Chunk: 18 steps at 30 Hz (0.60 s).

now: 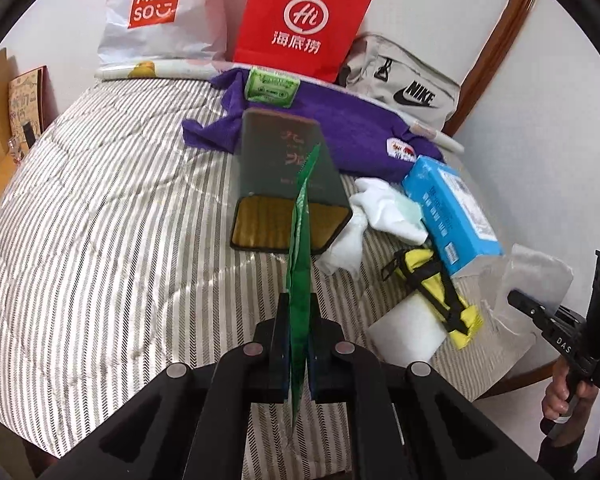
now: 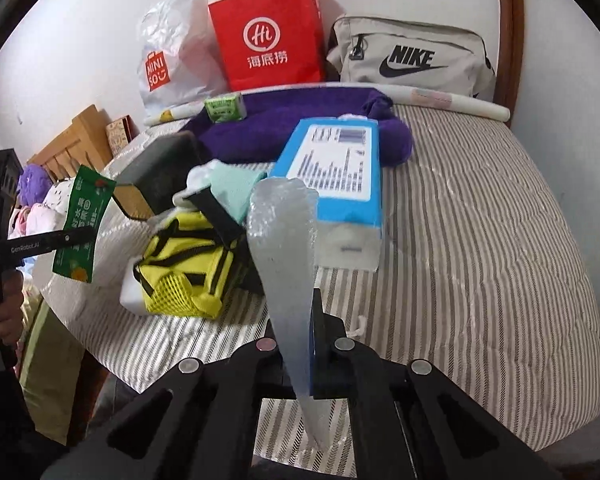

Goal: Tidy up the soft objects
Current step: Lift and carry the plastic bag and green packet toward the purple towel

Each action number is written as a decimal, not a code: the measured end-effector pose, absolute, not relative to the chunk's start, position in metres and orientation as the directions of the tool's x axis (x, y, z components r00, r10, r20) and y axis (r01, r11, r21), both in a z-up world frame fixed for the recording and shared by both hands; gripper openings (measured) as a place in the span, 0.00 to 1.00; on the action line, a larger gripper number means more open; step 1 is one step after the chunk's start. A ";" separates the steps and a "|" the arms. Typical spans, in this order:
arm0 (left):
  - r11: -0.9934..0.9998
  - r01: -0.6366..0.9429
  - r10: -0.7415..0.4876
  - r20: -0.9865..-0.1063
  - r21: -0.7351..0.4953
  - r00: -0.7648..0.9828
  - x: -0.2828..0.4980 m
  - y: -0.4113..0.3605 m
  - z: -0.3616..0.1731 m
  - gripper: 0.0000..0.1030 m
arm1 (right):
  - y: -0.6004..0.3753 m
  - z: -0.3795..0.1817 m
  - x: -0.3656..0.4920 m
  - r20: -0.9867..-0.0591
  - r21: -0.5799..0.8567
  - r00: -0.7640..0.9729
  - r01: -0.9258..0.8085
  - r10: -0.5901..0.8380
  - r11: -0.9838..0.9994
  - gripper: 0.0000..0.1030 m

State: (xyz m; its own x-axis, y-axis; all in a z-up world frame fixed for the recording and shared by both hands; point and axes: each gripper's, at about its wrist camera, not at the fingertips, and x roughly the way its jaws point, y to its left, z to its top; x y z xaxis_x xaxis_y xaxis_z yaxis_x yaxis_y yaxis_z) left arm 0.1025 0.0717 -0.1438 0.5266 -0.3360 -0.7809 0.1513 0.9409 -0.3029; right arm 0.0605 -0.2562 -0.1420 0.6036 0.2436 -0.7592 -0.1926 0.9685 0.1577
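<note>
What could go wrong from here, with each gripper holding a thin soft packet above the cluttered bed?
1. The left gripper pinches only the lower part of the green sachet; it could slip or flop.
2. The right gripper holds the clear bubble-wrap pouch near one end; swinging it may nudge the blue box or yellow bag close below.

Against the wall behind the towel (image 2: 300,128): plastic bag (image 2: 172,52) left, paper bag (image 2: 268,40) middle, sling bag (image 2: 412,56) right. On the towel's far left corner, a small packet (image 2: 224,107). Before the towel, a tissue box (image 2: 336,168), with a mesh pouch (image 2: 188,268) to its left.
</note>
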 end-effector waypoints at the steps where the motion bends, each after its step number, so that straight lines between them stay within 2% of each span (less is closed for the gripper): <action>1: 0.942 0.153 -0.334 -0.779 -0.300 0.530 0.102 0.072 -0.142 0.06 | -0.256 -0.140 0.061 -0.757 0.156 0.607 -0.194 0.243 0.969 0.02; 18: 0.952 0.161 -0.304 -0.754 -0.259 0.582 0.120 0.069 -0.091 0.06 | -0.235 -0.090 0.093 -0.727 0.094 0.651 -0.221 0.219 0.971 0.02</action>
State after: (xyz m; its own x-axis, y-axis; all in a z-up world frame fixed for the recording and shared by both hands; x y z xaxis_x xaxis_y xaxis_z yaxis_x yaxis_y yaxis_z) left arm 0.1205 0.0691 -0.0914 0.5824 -0.3036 -0.7541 0.1606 0.9523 -0.2594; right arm 0.0930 -0.2354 -0.0905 0.6508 0.2186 -0.7271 -0.2208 0.9708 0.0942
